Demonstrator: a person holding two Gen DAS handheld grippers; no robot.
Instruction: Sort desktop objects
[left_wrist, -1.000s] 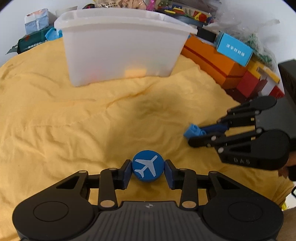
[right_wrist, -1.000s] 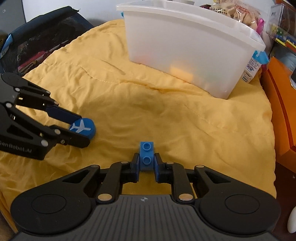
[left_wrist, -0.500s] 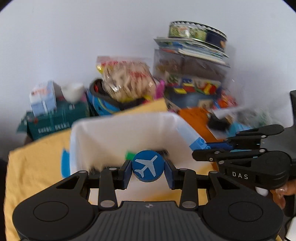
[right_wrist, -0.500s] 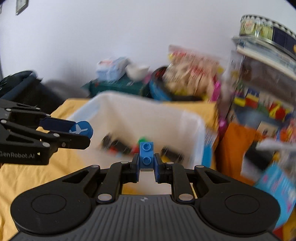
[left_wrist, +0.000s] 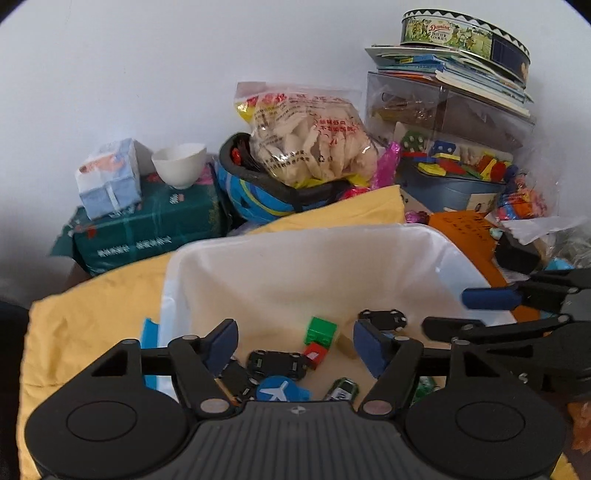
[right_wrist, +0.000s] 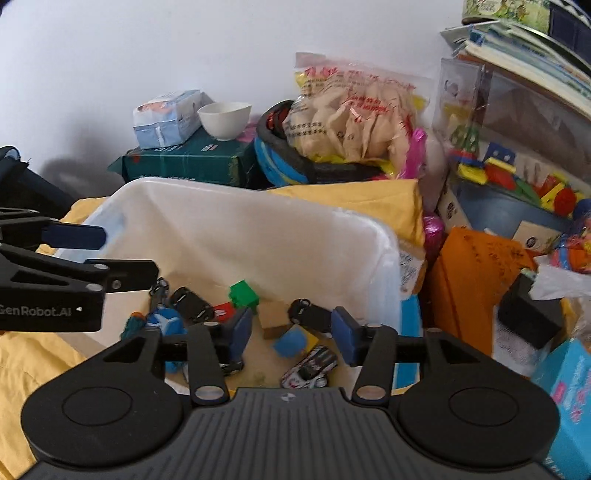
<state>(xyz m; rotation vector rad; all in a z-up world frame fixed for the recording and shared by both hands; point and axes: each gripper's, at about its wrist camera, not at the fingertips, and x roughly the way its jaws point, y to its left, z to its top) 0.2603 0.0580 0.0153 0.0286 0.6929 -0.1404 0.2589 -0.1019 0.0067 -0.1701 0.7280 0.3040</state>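
Both grippers hang over the translucent white plastic bin (left_wrist: 295, 258), which stands on a yellow cloth (left_wrist: 85, 325) spread over the desk. The left gripper (left_wrist: 295, 347) has just been opening: its blue-padded jaws stand wide apart with nothing between them. The round blue disc with a white aeroplane on it (left_wrist: 277, 392) lies free on the bin floor just below those jaws, beside a black toy car (left_wrist: 277, 363). The right gripper (right_wrist: 291, 332) has likewise just been opening, and its jaws are apart and empty. Under them, in the right wrist view, a small blue piece (right_wrist: 290, 341) shows blurred above the bin floor; whether it rests there cannot be told.

Other toys share the bin floor: a green plastic brick (left_wrist: 320, 329), a small red block (left_wrist: 315, 355), a tan wooden block (right_wrist: 273, 314), a second black toy car (left_wrist: 384, 318) and a white-and-dark toy car (right_wrist: 310, 367).

Behind the bin, against the white wall, lie a dark green packet (left_wrist: 147, 229) carrying a white bowl (left_wrist: 180, 164) and a pale blue tissue pack (left_wrist: 109, 177), a clear bag of pale snacks (left_wrist: 310, 140), and a round cookie tin (left_wrist: 465, 33) on top of stacked books.
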